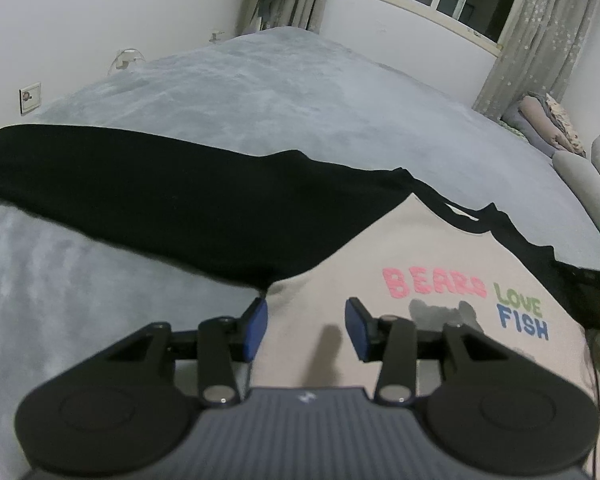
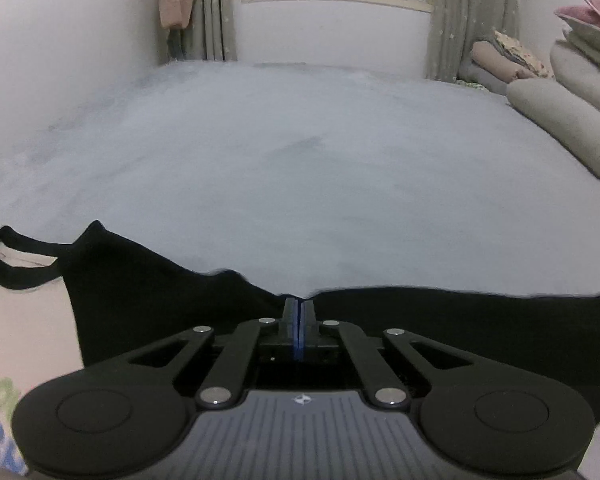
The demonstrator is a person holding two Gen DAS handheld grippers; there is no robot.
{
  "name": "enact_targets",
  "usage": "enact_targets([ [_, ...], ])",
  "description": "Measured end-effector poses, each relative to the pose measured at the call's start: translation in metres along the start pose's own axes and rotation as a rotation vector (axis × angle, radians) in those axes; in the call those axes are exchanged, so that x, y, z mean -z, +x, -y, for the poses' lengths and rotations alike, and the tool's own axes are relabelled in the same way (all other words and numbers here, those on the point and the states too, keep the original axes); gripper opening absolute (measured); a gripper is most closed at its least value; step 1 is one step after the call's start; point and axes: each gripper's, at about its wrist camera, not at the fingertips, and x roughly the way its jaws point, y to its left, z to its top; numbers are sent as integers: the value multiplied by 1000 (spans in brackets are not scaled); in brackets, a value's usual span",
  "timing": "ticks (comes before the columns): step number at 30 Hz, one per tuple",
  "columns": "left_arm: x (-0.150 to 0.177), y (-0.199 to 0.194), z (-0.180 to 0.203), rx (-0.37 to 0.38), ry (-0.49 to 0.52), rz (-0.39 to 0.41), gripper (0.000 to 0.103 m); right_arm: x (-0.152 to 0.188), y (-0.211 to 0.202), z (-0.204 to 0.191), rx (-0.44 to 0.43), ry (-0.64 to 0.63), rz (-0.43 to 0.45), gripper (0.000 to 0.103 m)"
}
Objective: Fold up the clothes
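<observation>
Shirt: cream body w/ black sleeves, spread flat on bed; print "BEARS LOVE FISH" on chest.
L sleeve: black, stretched out to left of shirt body, flat on bed.
L gripper: over shirt body near L armpit seam; blue pads apart, nothing between them.
Collar: black trim, at top of shirt body, left in R view.
R sleeve: black, to right of shirt body.
R gripper: at R sleeve's far edge; jaws fully clenched; can't tell if cloth is pinched.
Bedding: rolled, far right of shirt, at bed edge.
</observation>
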Motion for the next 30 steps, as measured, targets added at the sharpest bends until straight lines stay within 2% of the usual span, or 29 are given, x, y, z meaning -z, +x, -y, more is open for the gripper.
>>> enact_targets([
  [4,3,-2,1,-3,9,0,41,6,-10,41,71,90,-3,0],
  [8,3,-2,1,-2,7,-1,41,12,-20,76,92,211,1,0],
  [12,2,-3,2,2,3,-2,41,16,-27,97,287,263,-15,1],
  [14,2,-3,2,3,4,-3,41,19,-33,111,313,317,-6,2],
  [16,2,-3,3,3,6,-3,41,23,-39,125,321,426,22,2],
  [18,3,-3,3,4,8,-5,41,24,-45,135,360,527,56,8],
  [22,3,-4,4,6,10,-8,41,38,-59,156,450,714,104,14],
  [24,3,-4,4,7,8,-9,42,45,-66,166,481,801,116,26],
  [26,3,-3,4,8,7,-9,42,49,-67,177,459,858,142,29],
  [28,3,-3,4,8,10,-9,42,50,-68,183,427,879,167,40],
  [30,4,-3,5,7,14,-10,42,43,-61,189,402,867,167,57],
])
